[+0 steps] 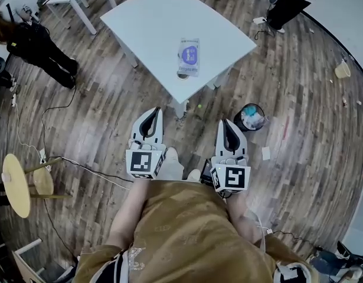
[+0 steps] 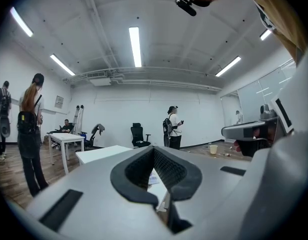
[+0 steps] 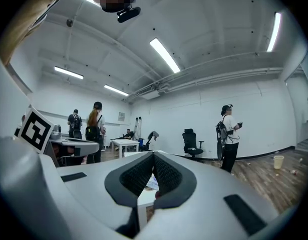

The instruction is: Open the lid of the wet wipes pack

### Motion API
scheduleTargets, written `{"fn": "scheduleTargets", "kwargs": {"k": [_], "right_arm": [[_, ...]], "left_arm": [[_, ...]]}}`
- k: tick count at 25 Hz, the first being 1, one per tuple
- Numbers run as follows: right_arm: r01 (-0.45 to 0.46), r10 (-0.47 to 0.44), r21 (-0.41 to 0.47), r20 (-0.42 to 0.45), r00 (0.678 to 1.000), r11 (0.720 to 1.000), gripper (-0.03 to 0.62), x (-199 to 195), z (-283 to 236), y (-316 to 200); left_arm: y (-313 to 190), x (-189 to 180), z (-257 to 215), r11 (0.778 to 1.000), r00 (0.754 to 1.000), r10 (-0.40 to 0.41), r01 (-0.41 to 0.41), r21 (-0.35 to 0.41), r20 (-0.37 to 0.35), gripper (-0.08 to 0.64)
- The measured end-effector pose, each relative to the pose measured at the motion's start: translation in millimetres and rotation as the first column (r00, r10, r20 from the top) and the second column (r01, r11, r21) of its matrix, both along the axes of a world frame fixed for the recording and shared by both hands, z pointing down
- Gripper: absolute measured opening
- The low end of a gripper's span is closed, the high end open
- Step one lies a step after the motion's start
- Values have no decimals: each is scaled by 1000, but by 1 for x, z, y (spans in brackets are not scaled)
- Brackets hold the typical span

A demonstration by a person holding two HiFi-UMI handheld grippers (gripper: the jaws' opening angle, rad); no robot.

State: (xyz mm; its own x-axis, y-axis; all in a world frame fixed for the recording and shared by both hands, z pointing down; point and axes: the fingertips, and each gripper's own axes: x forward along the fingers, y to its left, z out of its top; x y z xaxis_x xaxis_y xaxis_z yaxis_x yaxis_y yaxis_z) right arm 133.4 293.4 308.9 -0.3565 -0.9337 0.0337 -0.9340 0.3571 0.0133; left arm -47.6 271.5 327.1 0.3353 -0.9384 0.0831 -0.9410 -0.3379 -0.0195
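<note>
Fingers of the left gripper (image 1: 155,112) and right gripper (image 1: 224,125) sit pressed together on nothing, low in frame, well apart from the wet wipes pack (image 1: 189,56) on the white table (image 1: 146,16) at upper centre, so the approach seems unstarted and reaching its lid comes next.
</note>
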Motion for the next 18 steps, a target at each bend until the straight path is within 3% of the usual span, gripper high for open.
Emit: {"fn": "scheduleTargets", "kwargs": {"k": [5,12,18], "right_arm": [[-22,22,-9,46,999,1000,9,-14,1,-31],[-13,13,-17,-27,1000,1000,9,-45,5,-64],[-41,40,-25,-36,999,999,9,-61,6,-79]], "left_arm": [[-31,-15,2,1000,1000,18,-18,0,0,0],[-62,-42,4,1000,999,31,-31,-7,-12,0],[-79,-69,4,1000,999,28,-28,-6,-32,0]]}}
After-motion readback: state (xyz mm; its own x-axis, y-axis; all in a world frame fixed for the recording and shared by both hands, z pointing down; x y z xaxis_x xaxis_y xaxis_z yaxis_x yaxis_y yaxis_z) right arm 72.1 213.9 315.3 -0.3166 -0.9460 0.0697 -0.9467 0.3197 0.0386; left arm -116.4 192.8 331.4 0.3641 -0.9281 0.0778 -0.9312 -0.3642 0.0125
